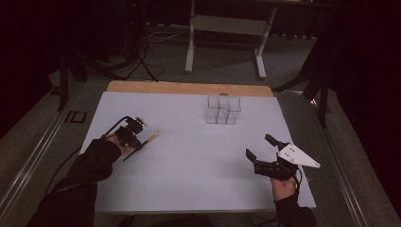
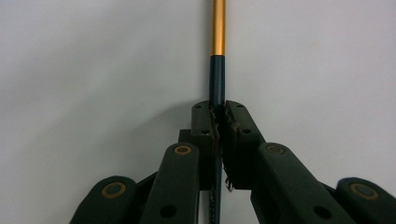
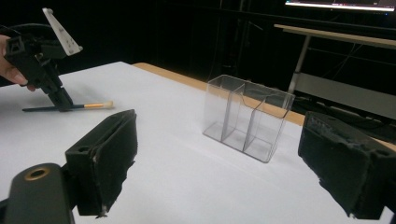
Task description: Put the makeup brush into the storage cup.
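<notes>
A thin brush (image 1: 150, 138) with a dark handle, gold ferrule and pale bristles lies on the white table top (image 1: 189, 161) at the left. My left gripper (image 1: 137, 144) points down at it, jaws shut on the dark handle. In the left gripper view the handle (image 2: 217, 70) runs straight out from between the pressed pads of the gripper (image 2: 218, 109). At the right front my right gripper (image 1: 259, 146) stands open with nothing between its fingers; in its own view the jaws (image 3: 219, 126) frame the brush (image 3: 88, 106) and the left gripper (image 3: 63, 102).
A clear plastic holder (image 1: 223, 109) with three compartments stands upright at the back middle of the table, also seen in the right gripper view (image 3: 245, 116). A wooden strip (image 1: 189, 88) runs along the table's far edge. Beyond it stands a white desk frame (image 1: 227, 26).
</notes>
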The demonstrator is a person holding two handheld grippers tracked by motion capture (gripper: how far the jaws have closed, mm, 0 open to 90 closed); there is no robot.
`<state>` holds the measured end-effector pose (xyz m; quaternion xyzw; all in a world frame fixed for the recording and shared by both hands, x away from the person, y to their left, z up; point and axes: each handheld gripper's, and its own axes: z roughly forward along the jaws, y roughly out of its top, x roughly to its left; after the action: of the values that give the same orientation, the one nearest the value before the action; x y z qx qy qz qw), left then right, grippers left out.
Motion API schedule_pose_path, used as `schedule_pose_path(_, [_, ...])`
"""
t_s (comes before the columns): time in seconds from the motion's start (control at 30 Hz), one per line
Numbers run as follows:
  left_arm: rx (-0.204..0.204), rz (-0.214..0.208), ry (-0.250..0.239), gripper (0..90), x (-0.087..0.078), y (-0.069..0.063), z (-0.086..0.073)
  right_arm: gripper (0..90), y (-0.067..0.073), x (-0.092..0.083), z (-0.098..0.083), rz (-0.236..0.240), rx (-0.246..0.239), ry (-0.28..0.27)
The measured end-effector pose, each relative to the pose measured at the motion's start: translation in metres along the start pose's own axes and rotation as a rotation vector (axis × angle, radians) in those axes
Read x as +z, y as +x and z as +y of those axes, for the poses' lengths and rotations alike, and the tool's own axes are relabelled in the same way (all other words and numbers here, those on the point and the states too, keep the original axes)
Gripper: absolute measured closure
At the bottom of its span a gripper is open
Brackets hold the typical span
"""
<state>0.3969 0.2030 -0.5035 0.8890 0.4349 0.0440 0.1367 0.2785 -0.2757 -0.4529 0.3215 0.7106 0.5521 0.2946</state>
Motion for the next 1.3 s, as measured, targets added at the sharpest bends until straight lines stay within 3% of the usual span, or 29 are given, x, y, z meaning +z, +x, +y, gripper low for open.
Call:
schedule_pose_path(0.1, [-0.037,-0.044,-0.078,83.8,-0.011,0.000,0.001,11.6,-0.001,0.000,0.000,-0.001,0.003,-0.002])
schedule_pose_path(0.13, [-0.037,-0.044,-0.078,83.8,-0.011,0.000,0.001,11.6,-0.001,0.000,0.000,-0.001,0.003,-0.002])
schedule_pose_path(0.17, [-0.043,-0.055,-0.119,83.8,-0.017,-0.002,0.001,11.6,-0.001,0.000,0.000,-0.001,0.005,-0.001])
schedule_pose_path(0.27, [-0.055,-0.088,-0.173,83.8,-0.025,-0.006,0.003,11.6,-0.001,0.001,0.000,0.002,0.003,0.001])
schedule_pose_path(0.4, [-0.056,-0.124,-0.253,83.8,-0.035,-0.011,0.004,11.6,0.000,0.001,0.000,0.002,0.005,0.002])
schedule_pose_path(0.53, [-0.052,-0.133,-0.295,83.8,-0.040,-0.016,0.003,11.6,0.000,0.001,-0.001,0.004,0.006,0.004])
schedule_pose_path(0.6, [-0.044,-0.158,-0.352,83.8,-0.044,-0.019,0.002,11.6,0.000,0.002,-0.001,0.005,0.005,0.004])
schedule_pose_path(0.77, [-0.033,-0.168,-0.403,83.8,-0.050,-0.027,0.003,11.6,0.000,0.002,-0.001,0.006,0.007,0.008])
schedule_pose_path(0.8, [-0.041,-0.190,-0.417,83.8,-0.050,-0.027,0.002,11.6,0.000,0.002,-0.001,0.007,0.007,0.009])
schedule_pose_path(0.9, [-0.041,-0.205,-0.452,83.8,-0.052,-0.029,0.000,11.6,0.000,0.002,-0.001,0.008,0.007,0.008])
schedule_pose_path(1.1, [-0.060,-0.221,-0.527,83.8,-0.054,-0.031,-0.005,11.5,0.000,0.003,-0.002,0.014,0.012,0.016])
schedule_pose_path(1.3, [-0.050,-0.230,-0.587,83.8,-0.056,-0.036,-0.007,11.5,0.001,0.004,-0.001,0.019,0.007,0.019])
